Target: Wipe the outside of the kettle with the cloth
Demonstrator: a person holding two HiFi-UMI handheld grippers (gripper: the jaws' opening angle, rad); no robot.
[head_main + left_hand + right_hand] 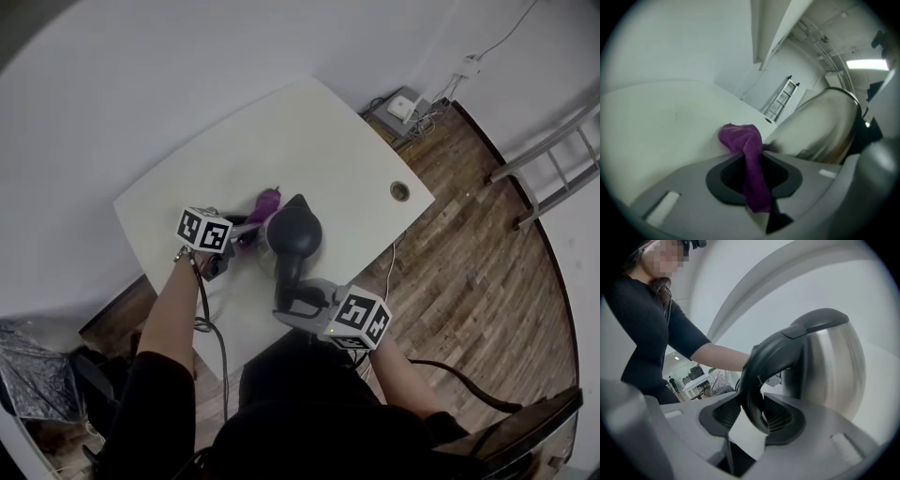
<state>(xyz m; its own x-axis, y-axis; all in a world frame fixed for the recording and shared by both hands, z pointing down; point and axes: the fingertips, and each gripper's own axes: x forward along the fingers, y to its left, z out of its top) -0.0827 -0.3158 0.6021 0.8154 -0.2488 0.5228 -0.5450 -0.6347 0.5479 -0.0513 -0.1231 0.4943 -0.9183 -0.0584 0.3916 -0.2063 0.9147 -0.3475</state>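
Our left hand-held gripper (242, 238) reaches forward off a bare left forearm (173, 305) and tilts downward, its marker cube (204, 230) turned up toward us. Its jaws sit close together, pinching the purple cloth (751, 159), which runs between the pads and bunches out beyond the tips. Our right hand-held gripper (289, 307) comes in from the lower right, also tilted slightly down. Its jaws stand wider, and the pads press on either side of the kettle's black handle (764, 357). Our right forearm (398, 370) is bare too. Both elbows are bent, with black sleeves on the upper arms.
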